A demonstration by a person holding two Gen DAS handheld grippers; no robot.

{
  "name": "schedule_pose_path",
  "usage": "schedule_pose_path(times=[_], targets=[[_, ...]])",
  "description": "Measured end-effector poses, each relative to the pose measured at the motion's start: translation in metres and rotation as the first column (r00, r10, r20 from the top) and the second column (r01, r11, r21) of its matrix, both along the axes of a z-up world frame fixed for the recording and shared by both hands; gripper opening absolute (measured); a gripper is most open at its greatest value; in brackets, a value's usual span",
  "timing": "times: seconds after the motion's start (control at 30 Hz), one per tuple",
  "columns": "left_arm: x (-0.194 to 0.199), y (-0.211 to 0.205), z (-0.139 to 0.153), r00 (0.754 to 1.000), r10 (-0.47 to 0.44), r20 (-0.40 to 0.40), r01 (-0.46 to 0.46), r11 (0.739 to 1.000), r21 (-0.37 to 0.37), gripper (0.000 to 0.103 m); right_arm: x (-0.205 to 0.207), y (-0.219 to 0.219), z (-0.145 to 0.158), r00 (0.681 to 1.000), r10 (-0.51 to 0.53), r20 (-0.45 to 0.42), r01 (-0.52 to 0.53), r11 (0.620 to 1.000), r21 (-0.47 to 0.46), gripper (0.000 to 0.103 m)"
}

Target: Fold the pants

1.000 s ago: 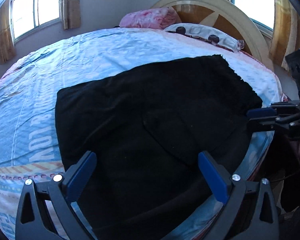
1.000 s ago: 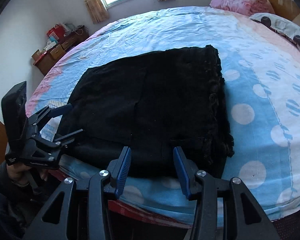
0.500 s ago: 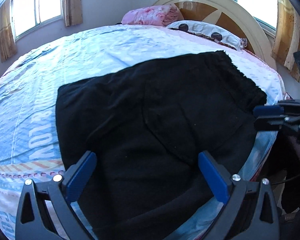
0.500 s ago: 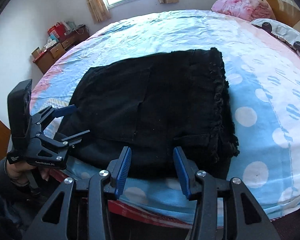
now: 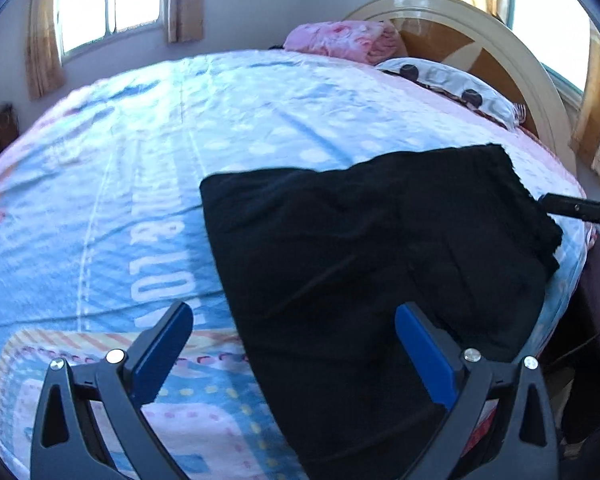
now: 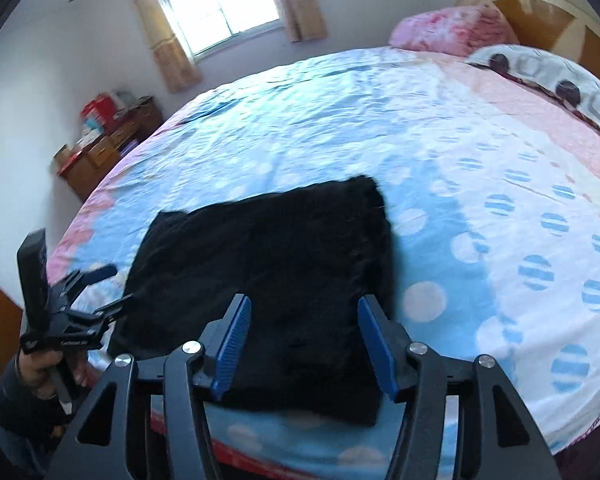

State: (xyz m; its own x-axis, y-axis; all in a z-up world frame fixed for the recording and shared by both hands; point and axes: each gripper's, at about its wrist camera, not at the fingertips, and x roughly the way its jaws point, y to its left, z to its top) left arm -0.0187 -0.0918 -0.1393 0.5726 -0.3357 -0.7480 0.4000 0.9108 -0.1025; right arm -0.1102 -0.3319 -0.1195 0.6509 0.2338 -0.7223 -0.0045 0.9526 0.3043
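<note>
My left gripper (image 5: pixel 294 320) stands wide open at the bottom of its frame with nothing between its blue pads, one pad over the sheet and the other over the black cloth. My right gripper (image 6: pixel 303 316) is parted too, less widely, holding nothing, its pads framing the near edge of the pants (image 6: pixel 284 264). The pants lie folded into a dark block at the near edge of the bed (image 5: pixel 148 152), lower centre in both views, on a blue, white and pink printed sheet. Two pillows (image 6: pixel 540 68) sit at upper right against a curved wooden headboard (image 5: pixel 476 32); a curtained window (image 6: pixel 224 4) is at the top and a wooden dresser (image 6: pixel 104 148) at left. The black fabric swallows detail, so I cannot make out seams or layers, and both views are smeared.
</note>
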Motion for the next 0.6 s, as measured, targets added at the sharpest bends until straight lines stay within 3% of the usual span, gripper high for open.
schedule_pose_path(times=[0.2,0.33,0.6], targets=[[0.013,0.01,-0.017,0.997,-0.009,-0.074,0.003,0.996,-0.09,0.103,0.016,-0.021,-0.019,0.997,-0.047,-0.056,0.048,0.999,0.012,0.058],[0.015,0.004,-0.018,0.998,-0.02,-0.06,0.014,0.995,-0.095,0.103,0.024,-0.032,-0.036,0.995,-0.034,-0.091,0.042,0.996,0.083,0.058],[0.027,-0.005,-0.018,0.995,-0.03,-0.096,0.02,0.994,-0.107,0.103,0.03,-0.034,-0.044,0.998,0.0,-0.06,0.009,0.989,0.146,0.059]])
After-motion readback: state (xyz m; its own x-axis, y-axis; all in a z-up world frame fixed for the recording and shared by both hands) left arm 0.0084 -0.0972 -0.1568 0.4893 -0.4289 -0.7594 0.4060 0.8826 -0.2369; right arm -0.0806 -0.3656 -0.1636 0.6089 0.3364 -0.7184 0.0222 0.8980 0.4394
